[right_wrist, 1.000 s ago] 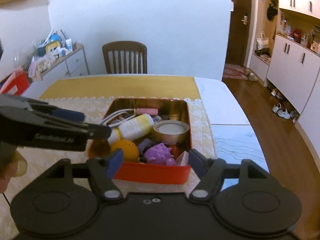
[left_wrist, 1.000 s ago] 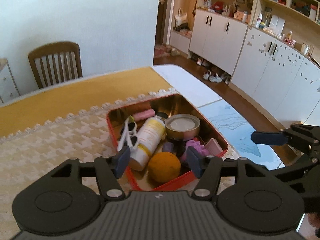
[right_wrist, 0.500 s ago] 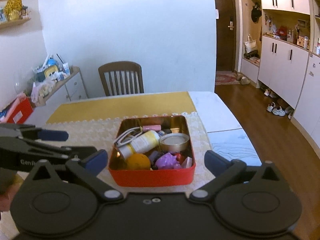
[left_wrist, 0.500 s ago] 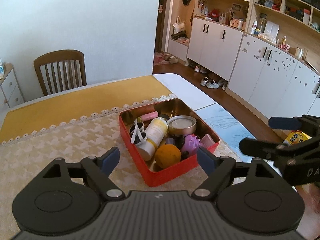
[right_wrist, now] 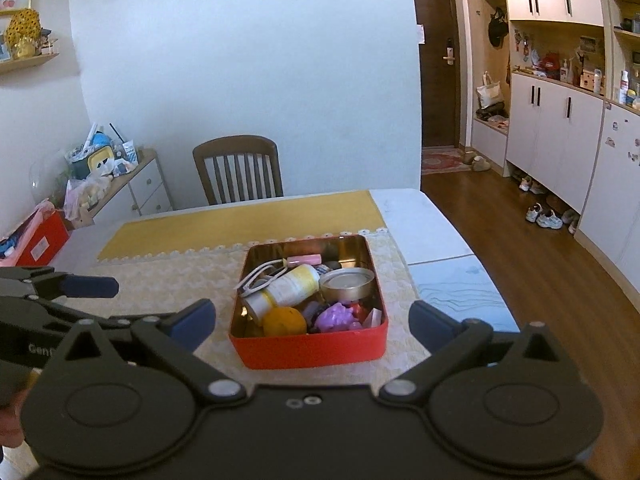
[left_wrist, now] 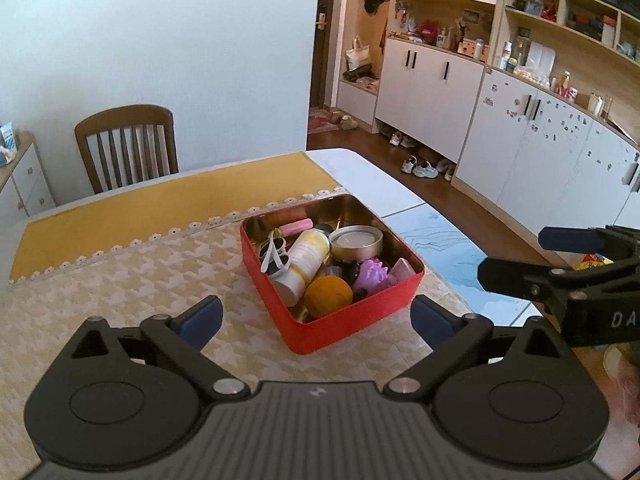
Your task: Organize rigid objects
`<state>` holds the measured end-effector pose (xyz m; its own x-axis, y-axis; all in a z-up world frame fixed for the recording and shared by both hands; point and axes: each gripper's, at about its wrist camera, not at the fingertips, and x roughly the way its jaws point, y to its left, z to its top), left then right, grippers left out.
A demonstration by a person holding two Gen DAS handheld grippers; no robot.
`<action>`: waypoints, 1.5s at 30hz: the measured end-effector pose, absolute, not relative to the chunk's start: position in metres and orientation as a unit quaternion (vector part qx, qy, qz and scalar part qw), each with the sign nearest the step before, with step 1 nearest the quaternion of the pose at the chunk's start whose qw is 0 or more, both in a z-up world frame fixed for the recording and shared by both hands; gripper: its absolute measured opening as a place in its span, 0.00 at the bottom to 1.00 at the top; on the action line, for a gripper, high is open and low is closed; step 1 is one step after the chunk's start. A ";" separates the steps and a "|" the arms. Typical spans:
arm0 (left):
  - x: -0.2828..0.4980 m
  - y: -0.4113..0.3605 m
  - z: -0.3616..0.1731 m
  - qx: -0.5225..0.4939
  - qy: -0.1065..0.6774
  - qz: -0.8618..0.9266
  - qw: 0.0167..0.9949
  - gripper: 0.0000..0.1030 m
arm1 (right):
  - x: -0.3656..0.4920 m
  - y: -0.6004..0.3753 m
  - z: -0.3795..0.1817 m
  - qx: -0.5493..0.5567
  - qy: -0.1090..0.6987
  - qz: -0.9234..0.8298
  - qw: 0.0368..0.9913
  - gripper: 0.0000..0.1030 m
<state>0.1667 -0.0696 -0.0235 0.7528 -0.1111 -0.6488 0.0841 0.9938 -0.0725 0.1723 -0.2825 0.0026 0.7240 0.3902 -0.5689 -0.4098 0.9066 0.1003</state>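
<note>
- Two tools, left tool (left_wrist: pixel 316 316) & right tool (right_wrist: pixel 312 320), both released, jaws just been opening, nothing between.
- Red tin (right_wrist: pixel 308 346) w/ bottle (right_wrist: pixel 292 286), orange (right_wrist: pixel 285 321) on desk (left_wrist: pixel 120 280), ahead.
- Chair (right_wrist: pixel 238 170) behind desk; path clear.

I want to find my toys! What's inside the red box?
The red box holds an orange ball, a purple spiky toy, a white-and-yellow bottle, a round tin, white sunglasses and a pink tube. Small things underneath are mostly covered.
</note>
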 end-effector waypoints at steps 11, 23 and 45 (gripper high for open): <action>0.163 -0.074 -0.018 -0.013 0.340 -0.051 0.939 0.98 | 0.167 -0.286 0.004 -0.015 0.302 0.216 0.928 1.00; 0.166 -0.070 -0.019 -0.021 0.343 -0.050 0.938 0.98 | 0.168 -0.288 0.004 -0.013 0.301 0.215 0.929 1.00; 0.174 -0.057 -0.025 -0.051 0.345 -0.054 0.936 0.98 | 0.172 -0.278 0.006 -0.019 0.304 0.211 0.929 1.00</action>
<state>0.1744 -0.0573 -0.0246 0.7562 -0.1356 -0.6401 0.0652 0.9890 -0.1325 0.1724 -0.2780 0.0056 0.7265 0.3808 -0.5720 -0.4038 0.9101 0.0931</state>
